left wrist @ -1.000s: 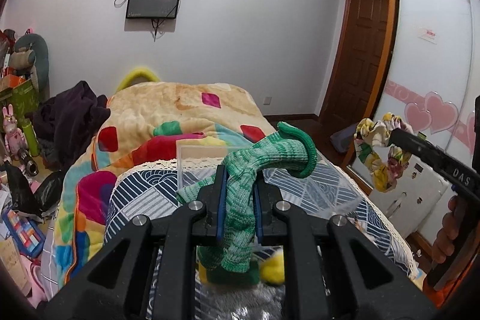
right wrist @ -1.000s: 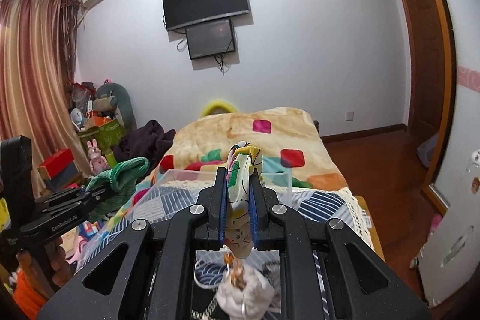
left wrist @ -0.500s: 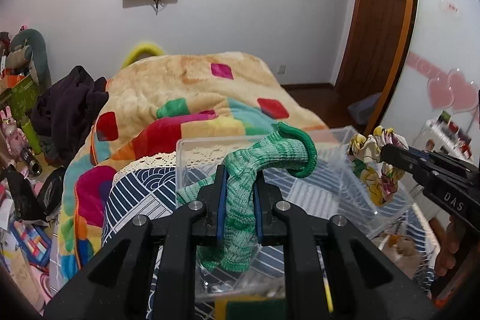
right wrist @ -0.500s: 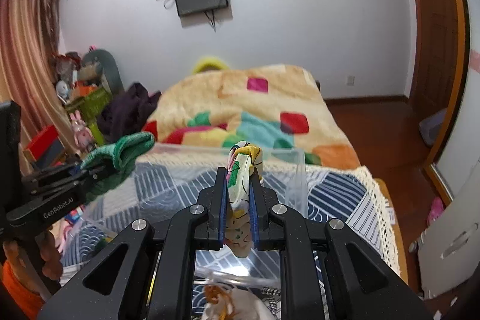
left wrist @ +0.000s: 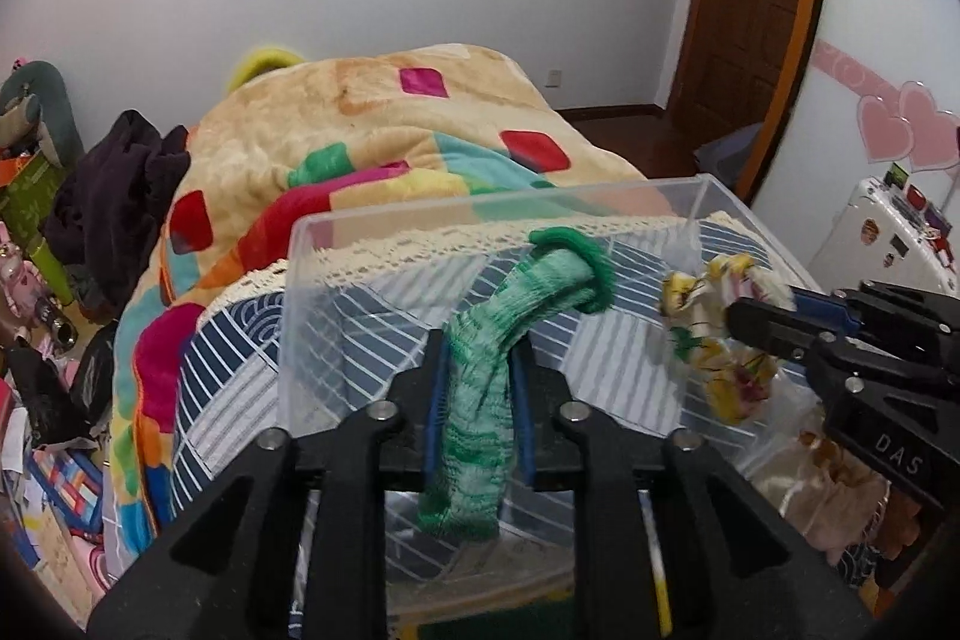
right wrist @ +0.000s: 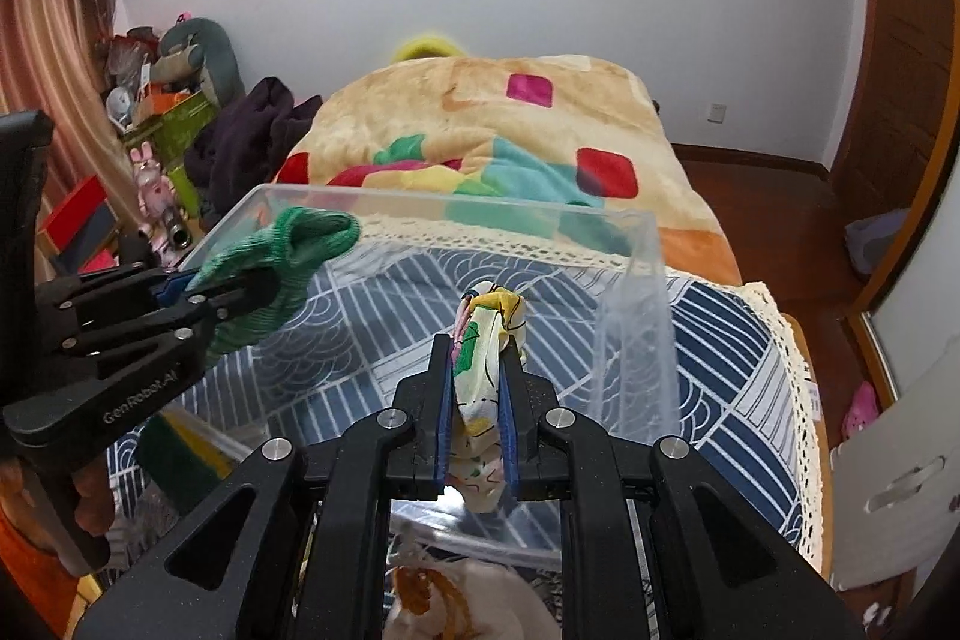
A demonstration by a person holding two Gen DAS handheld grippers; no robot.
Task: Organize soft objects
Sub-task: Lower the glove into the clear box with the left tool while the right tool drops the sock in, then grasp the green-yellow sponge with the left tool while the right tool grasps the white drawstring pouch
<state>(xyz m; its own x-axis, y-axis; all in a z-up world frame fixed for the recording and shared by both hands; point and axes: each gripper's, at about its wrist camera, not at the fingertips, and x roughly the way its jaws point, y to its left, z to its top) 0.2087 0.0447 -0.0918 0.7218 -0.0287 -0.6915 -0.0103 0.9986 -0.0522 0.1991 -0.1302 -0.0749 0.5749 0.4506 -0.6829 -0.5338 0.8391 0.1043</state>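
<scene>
1. Over the last second both grippers have dropped and tipped forward over the bed: the clear rectangular plastic bin (left wrist: 492,214), earlier only a small outline behind the fingers, now fills the middle of both wrist views, and each held item hangs within its outline.
2. The bin sits on a navy-and-white patterned bedspread with a cream lace edge (right wrist: 744,340), in front of a tan fleece blanket with coloured squares (left wrist: 384,112). Through the clear walls I can make out nothing lying in the bin yet.
3. The left gripper (left wrist: 477,358) is clamped on a green knitted sock (left wrist: 516,304); its cuff points toward the bin's far wall and its toe end dangles below the fingers.
4. The right gripper (right wrist: 475,358) is pinched on a yellow-and-white floral fabric scrunchie (right wrist: 486,340), near the bin's right wall.
5. By my reading, the picking-up is finished for these two pieces and the drop is not: both are over the bin, neither is let go.
6. What remains is to open both grippers, then fetch more. A pale cream bundle with orange trim (right wrist: 456,598) lies just short of the bin's near edge, and a green-and-yellow sponge-like block (right wrist: 174,454) sits to the left; both look unsorted.
</scene>
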